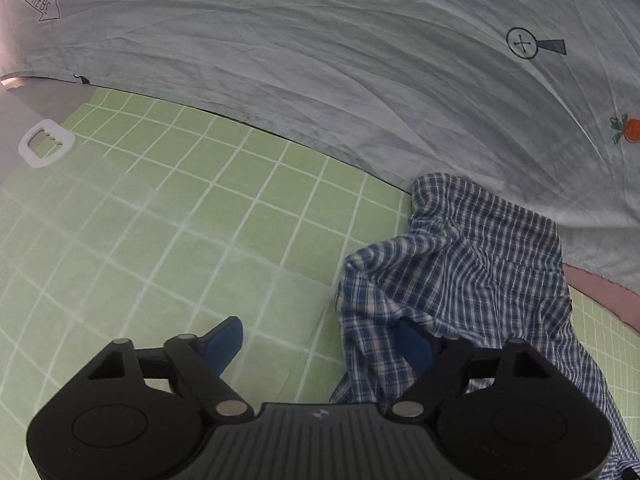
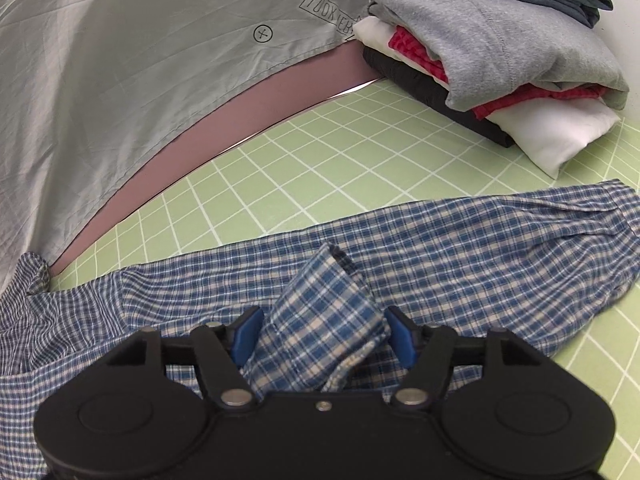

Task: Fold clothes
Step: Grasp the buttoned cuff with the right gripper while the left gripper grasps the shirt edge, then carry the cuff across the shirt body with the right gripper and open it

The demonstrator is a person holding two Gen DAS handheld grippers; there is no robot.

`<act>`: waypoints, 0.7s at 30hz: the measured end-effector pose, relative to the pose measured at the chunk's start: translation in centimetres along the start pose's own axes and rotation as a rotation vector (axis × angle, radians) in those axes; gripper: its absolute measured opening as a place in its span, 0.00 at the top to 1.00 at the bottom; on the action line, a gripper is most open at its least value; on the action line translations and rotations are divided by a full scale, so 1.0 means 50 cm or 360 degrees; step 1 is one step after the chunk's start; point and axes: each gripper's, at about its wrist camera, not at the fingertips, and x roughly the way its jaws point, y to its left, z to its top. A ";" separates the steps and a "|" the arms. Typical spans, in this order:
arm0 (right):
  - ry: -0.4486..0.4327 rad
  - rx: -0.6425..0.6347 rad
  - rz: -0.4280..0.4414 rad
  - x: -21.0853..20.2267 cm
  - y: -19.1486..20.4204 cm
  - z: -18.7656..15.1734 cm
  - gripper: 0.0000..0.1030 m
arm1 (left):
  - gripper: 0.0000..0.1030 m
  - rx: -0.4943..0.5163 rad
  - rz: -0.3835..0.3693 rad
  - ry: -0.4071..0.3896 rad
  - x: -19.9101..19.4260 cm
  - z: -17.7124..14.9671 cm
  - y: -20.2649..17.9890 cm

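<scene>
Partly done: folded pile (image 2: 492,60) stacked at far end of green grid mat (image 2: 360,152). Plaid shirt (image 2: 460,252) still rumpled on mat, nearer than pile. Right gripper (image 2: 324,336) fingers released around cuff; left gripper (image 1: 320,344) fingers spread, nothing pinched. "LOOK HERE" readable on grey sheet (image 1: 320,60) beyond mat.

The checked shirt (image 2: 440,240) lies spread on the tabletop (image 2: 320,152) under my right claw (image 2: 323,340). Behind it hangs a sheet (image 2: 120,80); the pile of folded clothes (image 2: 500,60) sits behind, to the right.
</scene>
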 end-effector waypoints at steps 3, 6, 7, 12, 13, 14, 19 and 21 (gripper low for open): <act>0.0010 0.0024 0.0039 0.004 -0.010 0.006 0.47 | 0.77 0.0003 -0.0041 0.0019 0.021 0.014 -0.004; 0.0008 -0.0011 0.0088 0.007 -0.008 0.016 0.77 | 0.98 0.0028 -0.0067 -0.0016 0.027 0.027 -0.015; 0.0001 -0.0031 0.0115 0.007 -0.005 0.022 0.81 | 0.98 0.0050 -0.0062 -0.0046 0.023 0.034 -0.022; -0.0120 -0.0060 0.0268 -0.007 0.012 0.066 0.88 | 0.98 0.0117 -0.0034 -0.0141 0.015 0.071 -0.040; -0.0149 -0.0044 0.0305 -0.010 0.014 0.077 0.88 | 0.98 0.0115 -0.0013 -0.0130 0.025 0.073 -0.039; -0.0166 -0.0051 0.0327 -0.010 0.020 0.085 0.88 | 0.98 0.0114 0.0012 -0.0105 0.039 0.072 -0.037; -0.0106 -0.0265 0.0236 0.037 0.062 0.080 0.88 | 0.91 0.0174 0.0145 -0.0037 0.073 0.059 -0.037; -0.0073 -0.0298 0.0211 0.047 0.065 0.073 0.88 | 0.77 0.0196 0.0190 -0.0037 0.065 0.063 -0.041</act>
